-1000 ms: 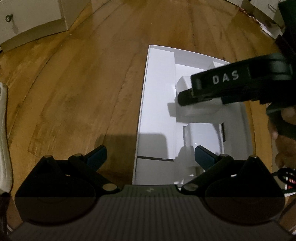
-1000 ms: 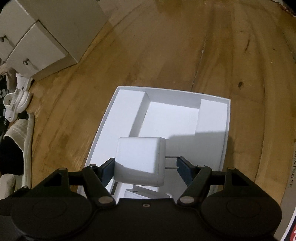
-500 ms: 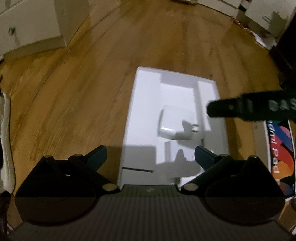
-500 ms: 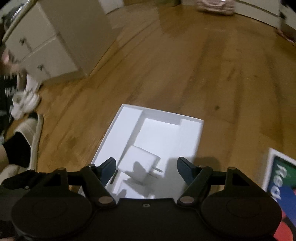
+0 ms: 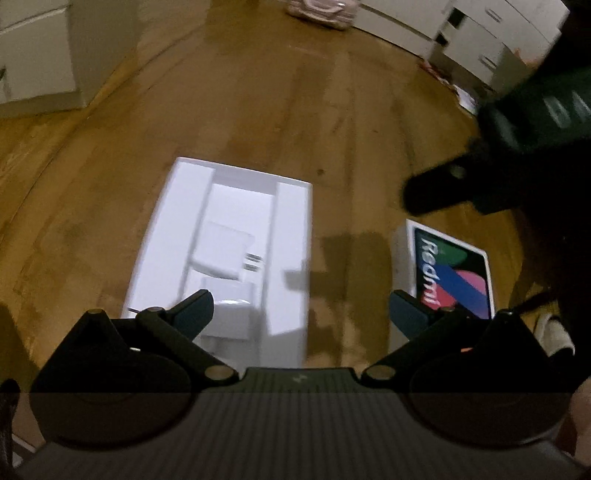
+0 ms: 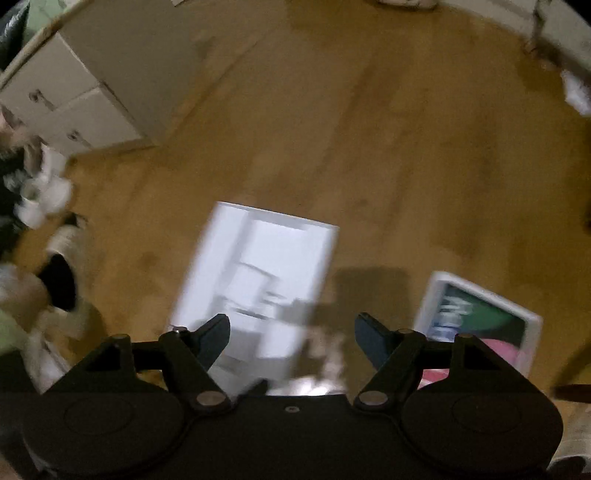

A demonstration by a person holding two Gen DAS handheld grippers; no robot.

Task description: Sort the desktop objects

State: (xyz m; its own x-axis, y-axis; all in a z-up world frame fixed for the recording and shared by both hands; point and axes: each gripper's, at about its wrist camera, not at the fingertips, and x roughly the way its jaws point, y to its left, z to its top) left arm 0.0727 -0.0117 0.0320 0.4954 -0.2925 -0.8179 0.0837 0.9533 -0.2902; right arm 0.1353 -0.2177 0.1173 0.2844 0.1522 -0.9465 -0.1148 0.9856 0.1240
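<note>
A white open box [image 5: 291, 221] lies on the wooden floor, and it also shows in the right wrist view [image 6: 321, 240]. A white charger [image 5: 225, 253] with metal prongs lies in its middle compartment, blurred in the right wrist view [image 6: 255, 280]. A Redmi box lid [image 5: 454, 273] lies to the right of the white box, also in the right wrist view [image 6: 480, 317]. My left gripper [image 5: 301, 314] is open and empty above the box's near end. My right gripper [image 6: 291, 338] is open and empty, high above the floor; it shows at upper right in the left wrist view [image 5: 480, 177].
White drawer cabinets stand at the left [image 6: 74, 103] and at the far right [image 5: 476, 40]. Shoes and a person's foot [image 6: 55, 273] are at the left edge. A pink object [image 5: 321, 11] lies far back.
My right gripper let go of the charger into the white box, then opened and rose up and away. Both grippers pulled back, and the Redmi lid came into view.
</note>
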